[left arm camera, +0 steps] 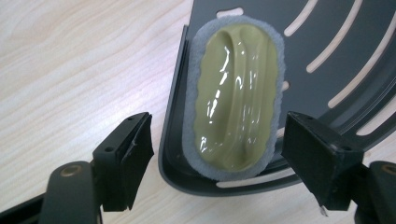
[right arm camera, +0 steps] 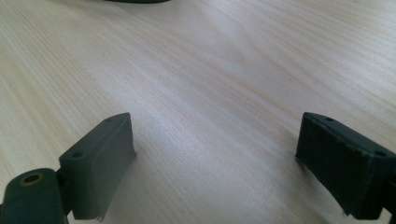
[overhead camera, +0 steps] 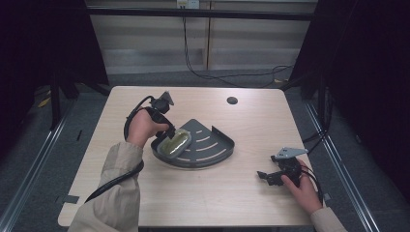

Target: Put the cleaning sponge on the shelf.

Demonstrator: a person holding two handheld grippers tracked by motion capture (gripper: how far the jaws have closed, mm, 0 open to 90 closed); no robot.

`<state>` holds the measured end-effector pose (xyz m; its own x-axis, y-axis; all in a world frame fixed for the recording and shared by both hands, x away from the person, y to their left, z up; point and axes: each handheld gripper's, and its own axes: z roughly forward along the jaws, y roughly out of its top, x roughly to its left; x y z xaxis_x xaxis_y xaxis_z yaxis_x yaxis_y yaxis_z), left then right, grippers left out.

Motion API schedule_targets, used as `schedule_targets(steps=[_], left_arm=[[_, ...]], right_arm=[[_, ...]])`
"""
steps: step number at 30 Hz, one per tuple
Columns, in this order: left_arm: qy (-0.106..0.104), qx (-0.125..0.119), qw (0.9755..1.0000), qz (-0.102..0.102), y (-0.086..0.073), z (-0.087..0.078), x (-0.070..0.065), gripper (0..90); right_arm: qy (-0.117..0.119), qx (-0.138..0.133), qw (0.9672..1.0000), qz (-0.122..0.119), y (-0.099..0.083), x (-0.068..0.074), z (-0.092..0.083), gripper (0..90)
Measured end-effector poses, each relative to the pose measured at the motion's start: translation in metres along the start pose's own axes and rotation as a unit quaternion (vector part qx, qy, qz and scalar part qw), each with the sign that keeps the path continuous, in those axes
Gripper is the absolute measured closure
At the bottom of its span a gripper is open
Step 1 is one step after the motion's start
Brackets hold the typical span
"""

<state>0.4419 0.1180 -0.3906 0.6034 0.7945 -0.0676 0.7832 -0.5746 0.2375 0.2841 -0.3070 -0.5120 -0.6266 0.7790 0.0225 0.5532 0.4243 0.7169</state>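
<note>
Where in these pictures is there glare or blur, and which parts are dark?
Left gripper view: white glare streaks on the glossy olive pad in the grey tray. Right gripper view: the far tabletop looks soft. High view: both sides are black, the table evenly lit.

Light wood-grain desk (overhead camera: 203, 193), rounded corners, one small dark round grommet hole (overhead camera: 232, 100) near the far edge, right of centre. Grey floor around it, with a piece of grey tape (overhead camera: 70, 198) beside the near-left corner. Pale panelled wall (overhead camera: 203, 43) behind; a black cable (overhead camera: 193, 67) drops down it and loops across the floor (overhead camera: 241, 77) toward the right. Black curtains (overhead camera: 367, 72) on both sides, metal rails (overhead camera: 29, 179) along the floor.
</note>
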Motion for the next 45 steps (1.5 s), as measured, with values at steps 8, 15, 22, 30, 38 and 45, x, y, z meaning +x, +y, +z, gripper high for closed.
schedule_targets(steps=[8, 15, 22, 30, 38, 45], left_arm=[[-0.007, -0.003, 0.9999, -0.010, -0.016, 0.000, 0.007, 22.4], [-0.015, -0.006, 0.9997, -0.017, -0.036, 0.001, 0.014, 21.6], [-0.015, -0.007, 0.9996, -0.022, -0.056, 0.002, 0.023, 21.5], [-0.016, -0.017, 0.9993, -0.028, -0.075, 0.000, 0.029, 21.4], [-0.016, -0.030, 0.9989, -0.032, -0.092, 0.003, 0.034, 21.5], [-0.022, -0.036, 0.9983, -0.040, -0.106, 0.009, 0.036, 21.4]], right_arm=[[0.000, 0.000, 1.0000, 0.001, 0.000, 0.000, 0.000, 10.5], [0.000, 0.001, 1.0000, 0.001, 0.000, 0.000, 0.000, 10.5], [0.001, 0.001, 1.0000, 0.001, 0.000, 0.000, 0.000, 10.5], [0.001, 0.001, 1.0000, 0.001, 0.000, 0.000, 0.000, 10.5], [0.001, 0.001, 1.0000, 0.000, 0.000, 0.000, 0.000, 10.5], [0.001, 0.001, 1.0000, 0.000, 0.000, 0.000, 0.000, 10.5]])
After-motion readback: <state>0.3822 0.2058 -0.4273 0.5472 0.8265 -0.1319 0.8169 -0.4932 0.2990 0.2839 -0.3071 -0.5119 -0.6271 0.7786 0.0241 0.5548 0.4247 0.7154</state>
